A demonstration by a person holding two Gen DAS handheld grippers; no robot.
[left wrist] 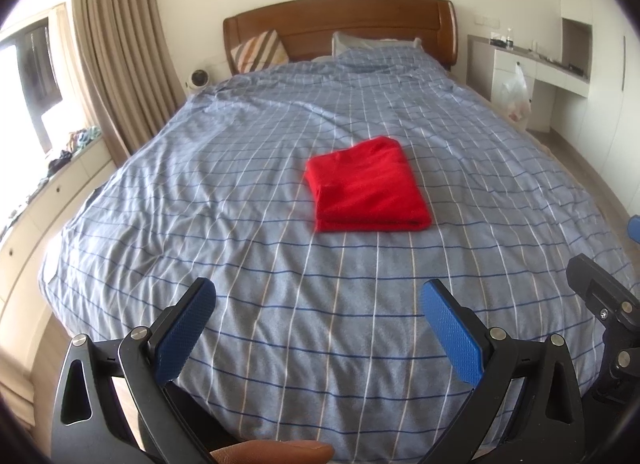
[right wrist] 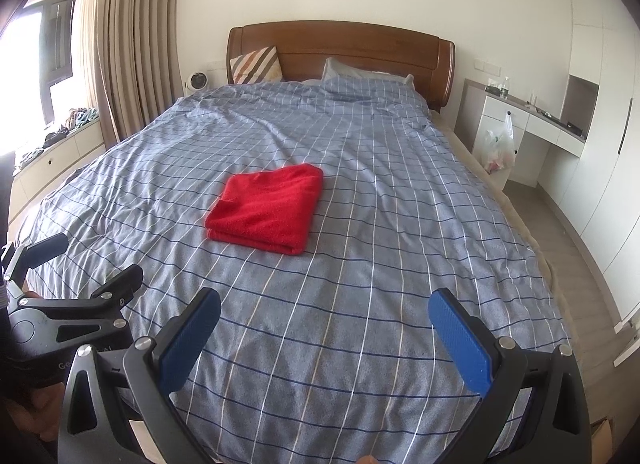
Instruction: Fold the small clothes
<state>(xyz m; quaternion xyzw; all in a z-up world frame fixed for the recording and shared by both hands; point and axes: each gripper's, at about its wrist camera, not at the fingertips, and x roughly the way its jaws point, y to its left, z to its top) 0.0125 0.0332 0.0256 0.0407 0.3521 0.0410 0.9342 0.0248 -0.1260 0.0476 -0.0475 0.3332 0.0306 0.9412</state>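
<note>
A red garment (left wrist: 368, 186) lies folded into a neat rectangle in the middle of the blue checked bed cover (left wrist: 240, 184); it also shows in the right wrist view (right wrist: 266, 208). My left gripper (left wrist: 318, 300) is open and empty, held above the foot of the bed, well short of the garment. My right gripper (right wrist: 324, 310) is open and empty too, also over the foot of the bed. The left gripper shows at the left edge of the right wrist view (right wrist: 86, 260), open. Part of the right gripper's body (left wrist: 604, 304) shows at the right of the left wrist view.
A wooden headboard (right wrist: 340, 48) with a striped cushion (right wrist: 256, 64) and a pillow (right wrist: 352, 72) stands at the far end. Curtains (right wrist: 132, 44) and a window bench with clutter (right wrist: 52, 144) are left. A white desk (right wrist: 532, 124) with a plastic bag (right wrist: 498, 146) is right.
</note>
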